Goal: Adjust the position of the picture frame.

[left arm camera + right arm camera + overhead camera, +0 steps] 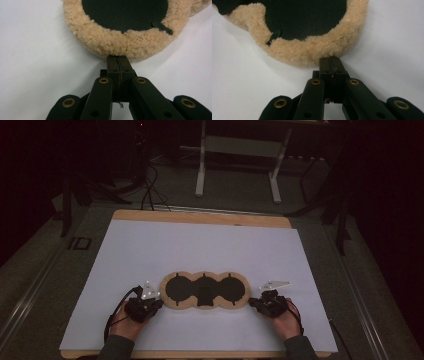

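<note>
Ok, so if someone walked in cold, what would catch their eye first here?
Probably the fleecy tan piece with three black rounds, lying on the white sheet near the person's edge. Next, the left gripper and right gripper, one at each end of it, jaws shut, tips at its fleece rim.

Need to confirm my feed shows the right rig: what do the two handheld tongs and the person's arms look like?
Both tongs, left and right, are black, with brass-coloured rivets on the linkage arms. Each carries a pale grey three-cornered plate and trails a black cable. The person wears dark long sleeves.
</note>
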Demonstrator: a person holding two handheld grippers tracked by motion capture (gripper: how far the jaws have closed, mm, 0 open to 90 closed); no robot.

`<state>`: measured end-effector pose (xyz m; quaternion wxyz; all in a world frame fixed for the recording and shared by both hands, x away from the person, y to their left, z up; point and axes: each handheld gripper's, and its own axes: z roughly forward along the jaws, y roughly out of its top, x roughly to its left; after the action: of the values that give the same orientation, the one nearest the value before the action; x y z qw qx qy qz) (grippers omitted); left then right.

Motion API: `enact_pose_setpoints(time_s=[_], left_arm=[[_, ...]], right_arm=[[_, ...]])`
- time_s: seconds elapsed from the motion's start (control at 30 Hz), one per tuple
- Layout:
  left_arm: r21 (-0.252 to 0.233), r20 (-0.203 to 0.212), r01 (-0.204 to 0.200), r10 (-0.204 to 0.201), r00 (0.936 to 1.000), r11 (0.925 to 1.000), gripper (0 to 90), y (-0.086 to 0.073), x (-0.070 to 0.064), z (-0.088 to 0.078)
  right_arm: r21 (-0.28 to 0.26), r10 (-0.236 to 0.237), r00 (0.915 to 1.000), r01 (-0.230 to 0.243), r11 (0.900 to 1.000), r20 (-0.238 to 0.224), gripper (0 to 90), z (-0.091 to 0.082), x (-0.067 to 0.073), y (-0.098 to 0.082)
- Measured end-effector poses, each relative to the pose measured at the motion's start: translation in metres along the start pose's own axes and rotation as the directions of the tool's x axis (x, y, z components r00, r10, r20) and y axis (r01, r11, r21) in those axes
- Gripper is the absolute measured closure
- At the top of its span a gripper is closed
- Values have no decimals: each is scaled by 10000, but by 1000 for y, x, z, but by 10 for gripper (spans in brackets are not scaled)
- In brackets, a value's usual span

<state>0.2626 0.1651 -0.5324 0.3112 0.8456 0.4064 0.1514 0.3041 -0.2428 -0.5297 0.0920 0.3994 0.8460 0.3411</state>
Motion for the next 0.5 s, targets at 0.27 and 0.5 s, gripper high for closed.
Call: enact_pose_setpoints(time_s=[0.27, 0.5], left_arm=[[-19, -83, 90, -90, 9999, 10000, 900, 4, 2, 3], [-70, -205, 162, -164, 9997, 9998, 900, 7, 4, 6]], right_arm=[[-114, 98, 9998, -96, 9999, 151, 896, 2, -2, 1], [-229, 146, 9996, -141, 9996, 229, 896, 3, -3, 2]])
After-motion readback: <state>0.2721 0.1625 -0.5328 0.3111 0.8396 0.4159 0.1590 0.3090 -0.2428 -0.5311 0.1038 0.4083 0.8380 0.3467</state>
